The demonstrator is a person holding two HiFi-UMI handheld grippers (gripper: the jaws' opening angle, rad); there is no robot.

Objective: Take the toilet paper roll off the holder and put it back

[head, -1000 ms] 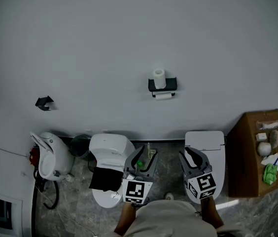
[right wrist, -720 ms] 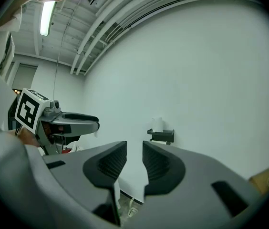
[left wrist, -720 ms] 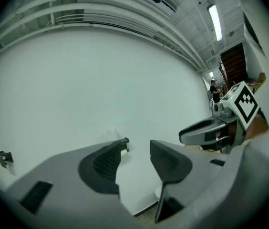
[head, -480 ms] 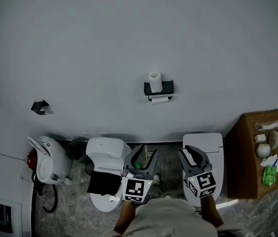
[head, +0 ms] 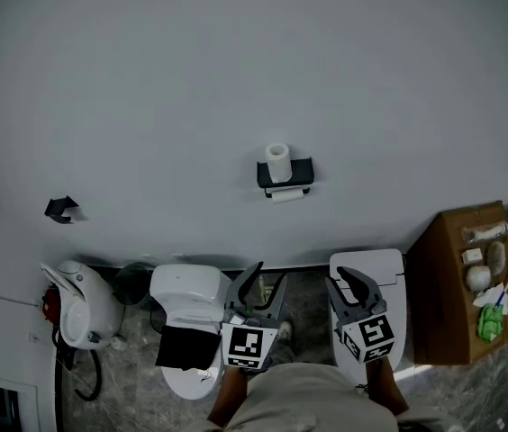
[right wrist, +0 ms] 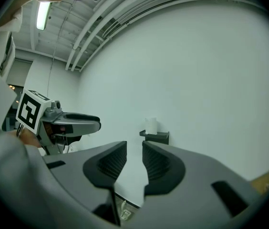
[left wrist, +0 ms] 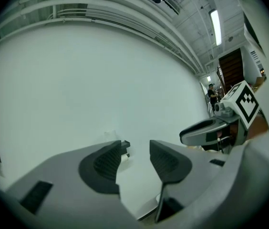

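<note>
A white toilet paper roll (head: 276, 160) stands upright on top of the black wall holder (head: 287, 175), and a second roll (head: 287, 195) hangs under it. In the right gripper view the upright roll (right wrist: 151, 125) and the holder (right wrist: 156, 136) show just above the jaws, far off. My left gripper (head: 266, 282) and right gripper (head: 349, 282) are held low near the person's body, well away from the holder. Both point at the wall with nothing between their jaws. The left gripper (left wrist: 135, 144) and the right gripper (right wrist: 134, 147) are both shut, each showing only a narrow gap.
Two white toilets (head: 191, 288) (head: 373, 266) stand against the wall below the holder, the left one with a black cloth (head: 182, 347) on it. A wooden cabinet (head: 452, 286) with small items is at the right. A black hook (head: 59, 209) and a white appliance (head: 72, 297) are at the left.
In the head view the holder and its rolls have slid lower and to the left, and the toilets have shifted left. Both grippers keep their pose at the frame's bottom.
</note>
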